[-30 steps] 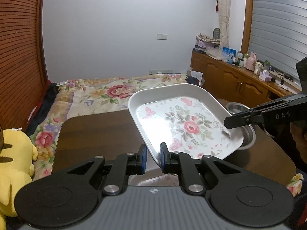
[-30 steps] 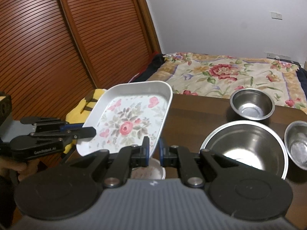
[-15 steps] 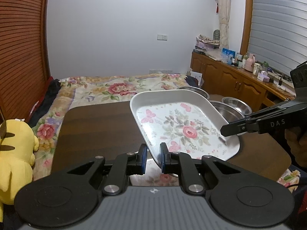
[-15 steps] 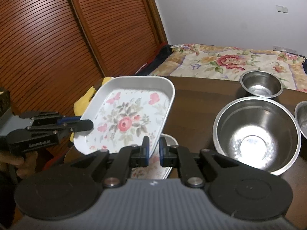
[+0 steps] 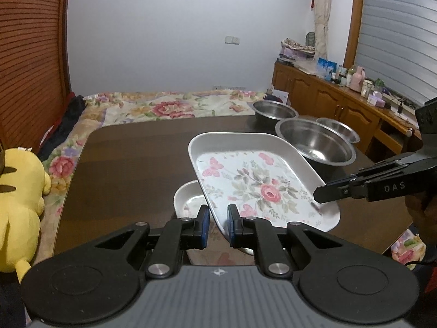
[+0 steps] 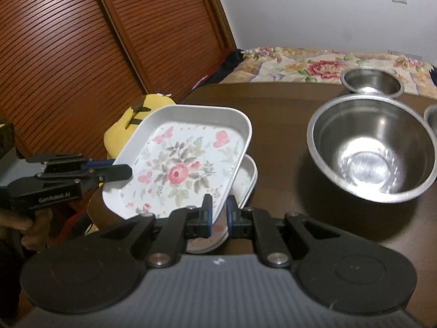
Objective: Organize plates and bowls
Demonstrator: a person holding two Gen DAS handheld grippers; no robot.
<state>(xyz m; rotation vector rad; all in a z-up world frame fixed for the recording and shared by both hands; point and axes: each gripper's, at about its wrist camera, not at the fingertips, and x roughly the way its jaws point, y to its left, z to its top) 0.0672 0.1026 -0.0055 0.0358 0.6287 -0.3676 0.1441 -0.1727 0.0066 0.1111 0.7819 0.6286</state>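
Note:
A white rectangular plate with a rose print (image 5: 254,180) (image 6: 180,164) hangs just above the dark wooden table (image 5: 131,158), held at two opposite edges. My left gripper (image 5: 218,222) is shut on its near rim in the left wrist view. My right gripper (image 6: 218,213) is shut on the opposite rim. In the left wrist view the right gripper (image 5: 321,195) shows clamped at the plate's right corner. A second, smaller floral plate (image 5: 188,199) (image 6: 247,180) lies on the table directly beneath. Three steel bowls stand beyond: a large one (image 6: 374,147) and two small ones (image 6: 371,82) (image 5: 338,129).
A yellow plush toy (image 5: 19,207) sits off the table's left edge. A bed with a floral cover (image 5: 169,106) lies behind the table. Wooden cabinets (image 5: 327,101) with bottles line the right wall. Slatted wooden doors (image 6: 82,41) stand on the left.
Both grippers have lowered the rose plate toward the table. The smaller plate beneath has come into view, and the bowls now show clear of the held plate.

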